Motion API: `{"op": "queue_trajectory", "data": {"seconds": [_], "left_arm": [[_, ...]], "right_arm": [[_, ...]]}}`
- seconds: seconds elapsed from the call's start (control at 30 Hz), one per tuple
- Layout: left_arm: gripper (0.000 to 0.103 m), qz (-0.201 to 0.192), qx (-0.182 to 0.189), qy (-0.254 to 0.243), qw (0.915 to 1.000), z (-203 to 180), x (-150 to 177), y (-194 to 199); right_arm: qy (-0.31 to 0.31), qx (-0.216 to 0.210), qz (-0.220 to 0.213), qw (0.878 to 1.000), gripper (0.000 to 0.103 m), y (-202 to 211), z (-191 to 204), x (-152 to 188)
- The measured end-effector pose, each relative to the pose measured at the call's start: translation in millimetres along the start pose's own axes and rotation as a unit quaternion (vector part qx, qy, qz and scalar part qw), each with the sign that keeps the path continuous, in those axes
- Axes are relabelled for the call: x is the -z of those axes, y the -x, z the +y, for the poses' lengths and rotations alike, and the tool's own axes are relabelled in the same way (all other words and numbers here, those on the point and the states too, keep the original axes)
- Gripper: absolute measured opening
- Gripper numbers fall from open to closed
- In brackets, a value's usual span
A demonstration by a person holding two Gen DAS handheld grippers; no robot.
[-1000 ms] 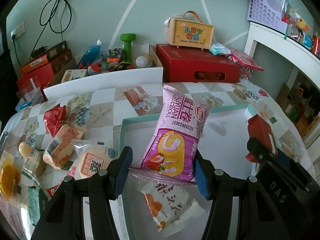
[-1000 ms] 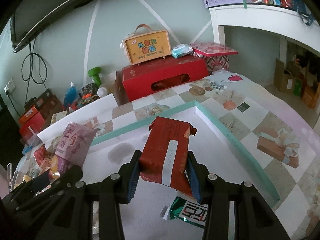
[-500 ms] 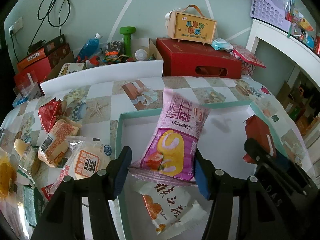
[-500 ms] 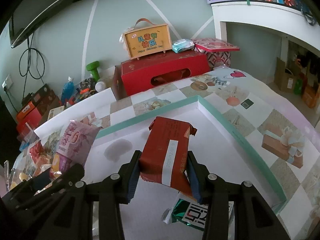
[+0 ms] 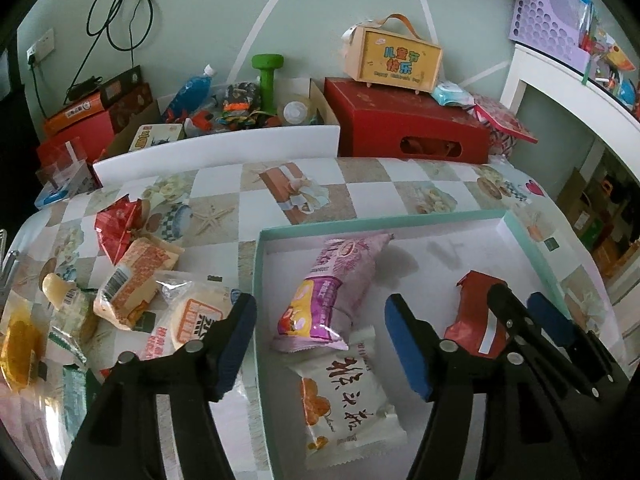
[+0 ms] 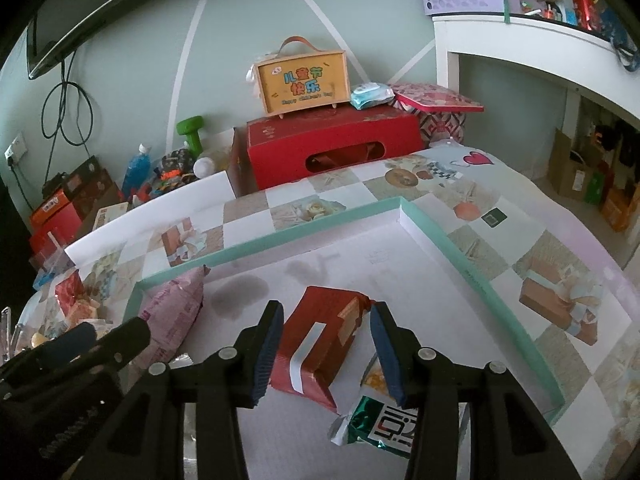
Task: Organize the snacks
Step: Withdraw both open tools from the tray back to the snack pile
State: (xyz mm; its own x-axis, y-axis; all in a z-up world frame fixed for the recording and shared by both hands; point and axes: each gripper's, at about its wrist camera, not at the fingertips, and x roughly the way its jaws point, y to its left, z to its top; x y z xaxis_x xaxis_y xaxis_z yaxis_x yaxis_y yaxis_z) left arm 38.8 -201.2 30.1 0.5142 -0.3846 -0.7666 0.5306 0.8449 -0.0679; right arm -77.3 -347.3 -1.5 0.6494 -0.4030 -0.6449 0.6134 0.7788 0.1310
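A: Letting go on both sides, from the look of it. The left gripper (image 5: 320,340) has its jaws spread wide, having just been opening, and the pink roll-cake packet (image 5: 332,284) that hung between them a second ago now lies flat in the teal-rimmed tray (image 5: 256,280), just ahead of the tips and touching neither pad.

B: And the right gripper (image 6: 326,354)?

A: Same story, only less far along. Its jaws have just been opening too, and the red packet (image 6: 320,340) sits between them on the tray floor. A sliver of gap shows along each pad, so I judge it released, though the opening is still narrow.

B: So two more snacks are in. What else lies near the tips?

A: Below the left tips, close to the camera, a white packet with orange print (image 5: 344,392) rests in the tray with the pink one's end overlapping it. Under the right-hand pad of the right gripper, a green-and-white packet (image 6: 380,416) pokes out.

B: What's left to do?

A: Plenty. Off to the left of the left gripper, outside the tray, a heap of loose snacks (image 5: 132,288) waits on the patterned cloth. My guess is both grippers need to back away clear before reaching for that pile.
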Motion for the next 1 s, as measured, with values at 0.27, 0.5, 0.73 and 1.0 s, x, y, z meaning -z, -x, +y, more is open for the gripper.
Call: {"op": "queue_trajectory", "data": {"seconds": [0.27,0.5,0.73,1.0], "left_arm": [[0.096,-0.005,-0.07,0.013,0.9975,10,-1,2],[0.097,0.011,-0.089,0.042,0.9951,26,2,-5],[0.097,0.017,-0.091,0.053,0.9943,31,4,-7],[0.097,0.021,-0.089,0.047,0.9947,28,4,-8]], "right_arm": [[-0.018,0.028,-0.004,0.999,0.094,0,-8,-2],[-0.029,0.042,0.003,0.999,0.103,-2,-14,-1],[-0.024,0.049,0.004,0.998,0.103,-1,-13,-1],[-0.023,0.053,0.008,0.998,0.103,-1,-14,-1]]}}
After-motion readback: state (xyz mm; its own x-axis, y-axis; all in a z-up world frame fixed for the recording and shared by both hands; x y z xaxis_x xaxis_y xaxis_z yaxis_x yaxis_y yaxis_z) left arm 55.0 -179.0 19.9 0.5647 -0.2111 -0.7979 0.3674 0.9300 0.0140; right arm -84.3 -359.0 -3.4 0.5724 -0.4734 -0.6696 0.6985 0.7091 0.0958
